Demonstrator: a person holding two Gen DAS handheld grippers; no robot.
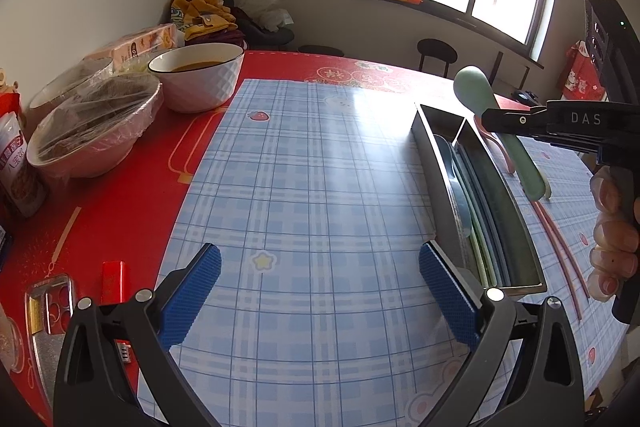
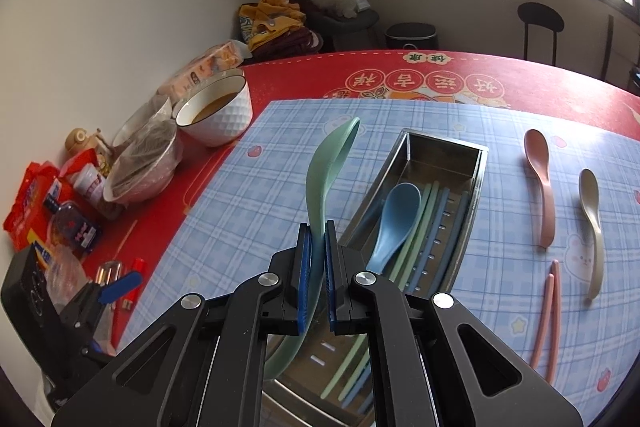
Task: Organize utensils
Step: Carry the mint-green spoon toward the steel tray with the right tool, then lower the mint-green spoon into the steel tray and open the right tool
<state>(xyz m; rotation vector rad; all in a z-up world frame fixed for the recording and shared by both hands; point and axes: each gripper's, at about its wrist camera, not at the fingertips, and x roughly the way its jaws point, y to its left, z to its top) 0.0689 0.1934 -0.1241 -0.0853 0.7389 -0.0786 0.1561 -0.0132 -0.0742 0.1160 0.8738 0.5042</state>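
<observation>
My right gripper (image 2: 317,231) is shut on a green spoon (image 2: 326,171), held in the air above the near left side of a steel utensil tray (image 2: 478,163). A blue spoon (image 2: 394,223) lies in that tray beside green and blue chopsticks (image 2: 430,227). On the checked mat right of the tray lie a pink spoon (image 2: 542,183), a beige spoon (image 2: 592,223) and pink chopsticks (image 2: 548,323). In the left wrist view my left gripper (image 1: 320,269) is open over bare mat, just left of the tray (image 1: 436,167). The right gripper (image 1: 506,119) with the green spoon (image 1: 500,131) hangs over the tray's far side.
Along the left edge of the red tablecloth stand a white bowl of broth (image 2: 218,119), film-covered bowls (image 2: 144,167), snack packets (image 2: 32,203) and a red lighter (image 1: 113,281). A person's fingers (image 1: 612,231) grip the right tool. Chairs (image 2: 540,23) stand beyond the table under the window.
</observation>
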